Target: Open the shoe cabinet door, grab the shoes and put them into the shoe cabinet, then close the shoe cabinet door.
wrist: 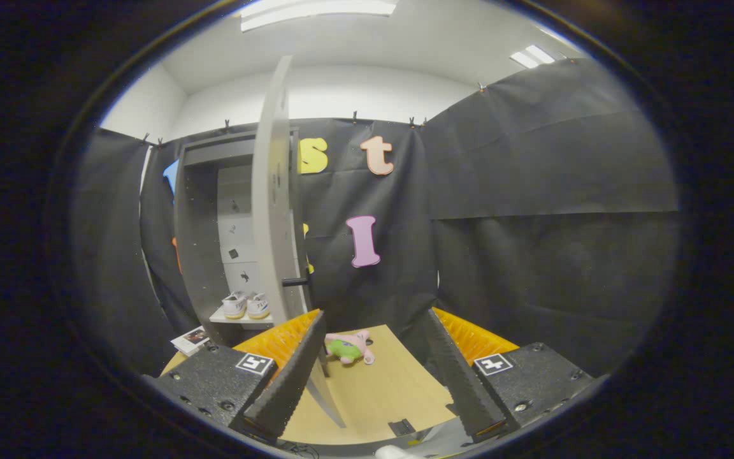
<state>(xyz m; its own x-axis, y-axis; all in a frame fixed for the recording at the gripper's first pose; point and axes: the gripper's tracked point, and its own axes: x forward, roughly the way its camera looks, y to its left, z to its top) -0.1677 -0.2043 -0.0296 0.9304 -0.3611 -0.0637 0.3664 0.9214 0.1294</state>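
Our fingers spread wide, gripping nothing, hover over tan counter. Door stands swung open, edge-on to us, its lower edge passing just beside left finger; dark handle juts from it. Beyond fingers, pink-and-green plush toy lies on counter. Behind door, grey cabinet open; pair of white shoes sits side by side on its shelf. Small card rests near cabinet base.
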